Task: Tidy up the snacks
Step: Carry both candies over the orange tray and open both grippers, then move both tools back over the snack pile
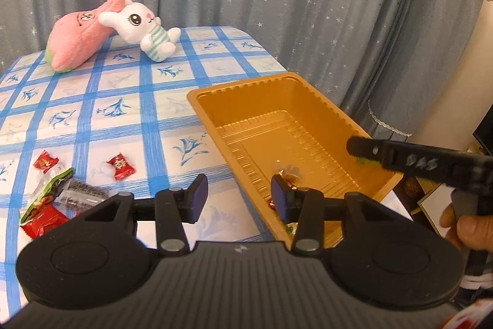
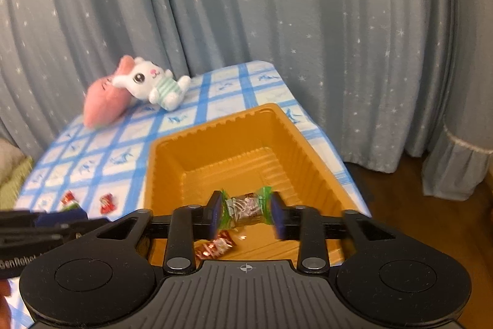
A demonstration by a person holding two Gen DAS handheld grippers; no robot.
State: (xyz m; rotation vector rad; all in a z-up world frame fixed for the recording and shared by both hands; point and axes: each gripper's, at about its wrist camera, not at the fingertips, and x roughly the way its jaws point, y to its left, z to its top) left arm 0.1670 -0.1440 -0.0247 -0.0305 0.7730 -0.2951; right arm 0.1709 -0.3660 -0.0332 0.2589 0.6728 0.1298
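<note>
1. Blue-checked tablecloth (image 1: 148, 100), starry grey curtain (image 2: 277, 20) behind; plush bunny (image 1: 144, 26) at far edge.
2. Right gripper (image 2: 246, 213) clamped on green-ended candy (image 2: 245, 207) — over the orange tray (image 2: 320, 150).
3. Left gripper (image 1: 238, 199) jaws apart, empty, at the tray's near left rim.
4. Red candies (image 1: 121, 166) loose on cloth — one wrapped candy (image 2: 215, 247) in tray.

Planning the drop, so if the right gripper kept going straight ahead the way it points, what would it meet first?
Probably the far wall of the orange tray, though depth is unclear. The right gripper, shut on a green-ended candy, points into the tray.
</note>
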